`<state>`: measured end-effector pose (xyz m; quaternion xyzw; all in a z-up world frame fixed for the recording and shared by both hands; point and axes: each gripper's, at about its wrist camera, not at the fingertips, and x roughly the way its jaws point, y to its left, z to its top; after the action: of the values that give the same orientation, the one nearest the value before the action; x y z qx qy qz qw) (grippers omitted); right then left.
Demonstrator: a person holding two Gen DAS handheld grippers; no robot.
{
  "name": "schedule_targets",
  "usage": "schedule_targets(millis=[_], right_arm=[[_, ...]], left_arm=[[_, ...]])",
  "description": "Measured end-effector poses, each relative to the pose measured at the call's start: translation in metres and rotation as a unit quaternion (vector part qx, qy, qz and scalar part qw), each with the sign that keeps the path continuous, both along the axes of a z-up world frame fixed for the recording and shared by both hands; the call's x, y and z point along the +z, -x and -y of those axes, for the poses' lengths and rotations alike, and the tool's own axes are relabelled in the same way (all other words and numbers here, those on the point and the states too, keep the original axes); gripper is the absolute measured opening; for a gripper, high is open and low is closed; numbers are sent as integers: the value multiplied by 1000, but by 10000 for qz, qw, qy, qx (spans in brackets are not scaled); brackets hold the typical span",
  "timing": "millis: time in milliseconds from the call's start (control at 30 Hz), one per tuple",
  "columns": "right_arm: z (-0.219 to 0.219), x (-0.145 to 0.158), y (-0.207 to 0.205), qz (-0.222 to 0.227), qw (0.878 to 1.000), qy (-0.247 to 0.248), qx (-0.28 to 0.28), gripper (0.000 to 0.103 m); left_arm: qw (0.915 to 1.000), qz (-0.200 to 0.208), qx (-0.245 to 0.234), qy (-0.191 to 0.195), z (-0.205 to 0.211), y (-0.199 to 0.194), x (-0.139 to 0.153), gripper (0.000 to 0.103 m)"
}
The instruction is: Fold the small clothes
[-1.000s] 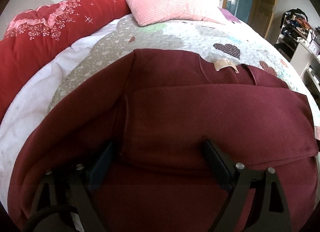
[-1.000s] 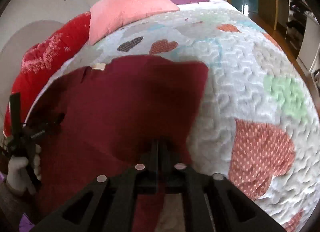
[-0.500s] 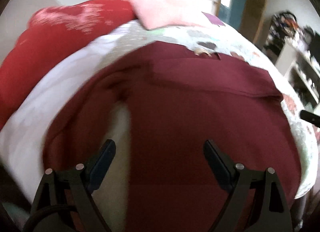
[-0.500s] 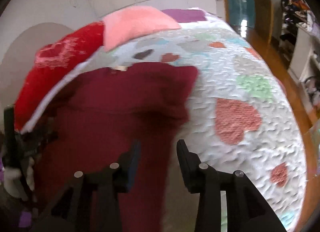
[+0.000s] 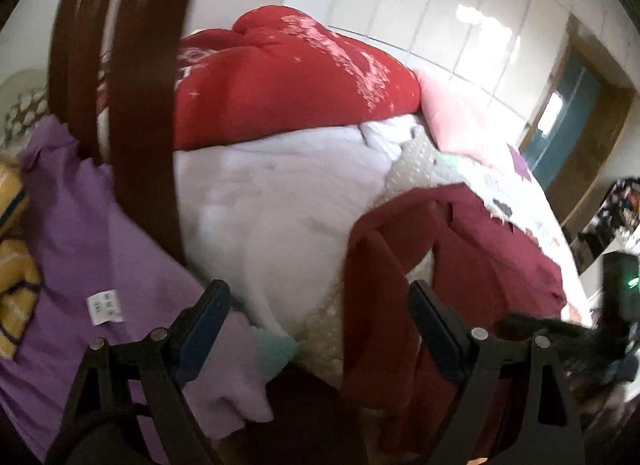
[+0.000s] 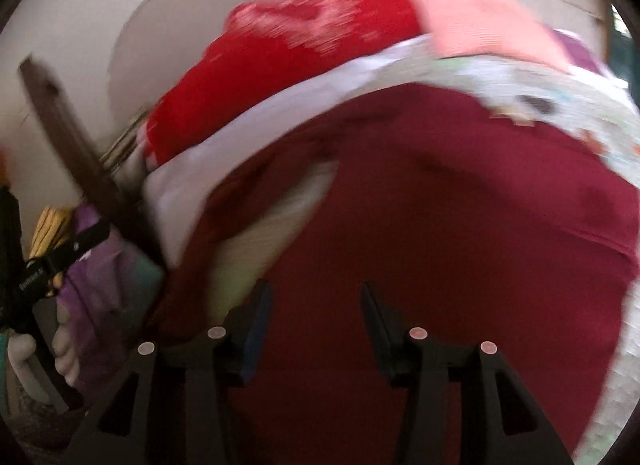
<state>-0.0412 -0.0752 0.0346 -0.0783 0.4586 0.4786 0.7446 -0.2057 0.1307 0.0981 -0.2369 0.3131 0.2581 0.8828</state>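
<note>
A dark red sweater (image 6: 460, 205) lies spread on the quilted bed; in the left wrist view (image 5: 480, 257) it hangs over the bed's near edge at the right. My left gripper (image 5: 318, 317) is open and empty, off the sweater, pointing at the white sheet (image 5: 280, 201) beside a purple garment (image 5: 88, 249). My right gripper (image 6: 314, 317) is open and empty, low over the sweater's near part. The right wrist view is blurred. The left gripper also shows at the left edge of the right wrist view (image 6: 44, 265).
A red duvet (image 5: 288, 77) and a pink pillow (image 5: 460, 117) lie at the bed's head. A brown chair back (image 5: 140, 85) stands at the left with purple and yellow clothes (image 5: 16, 265) on it. A door and shelves are at the far right.
My right gripper has let go of the sweater and opened. Both grippers have pulled back and swung left; the left one now faces the chair and the bed's side.
</note>
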Motion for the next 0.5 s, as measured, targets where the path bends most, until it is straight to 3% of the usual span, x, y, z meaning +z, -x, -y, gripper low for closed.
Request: schedule_targets(millis=[100,233,500], right_arm=[[-43,-11,28,-12,9983,142,560,53],[-80,-23,60,114,9930,333,1132,63],[-102,-52,84,-197,9899,698,1215,65]], left_arm=[[9997,138,88,167,-13,12,-1,89],[9992,206,188,269,-24,27,-5,89],[9973,266,333,594,-42,39,-22,89]])
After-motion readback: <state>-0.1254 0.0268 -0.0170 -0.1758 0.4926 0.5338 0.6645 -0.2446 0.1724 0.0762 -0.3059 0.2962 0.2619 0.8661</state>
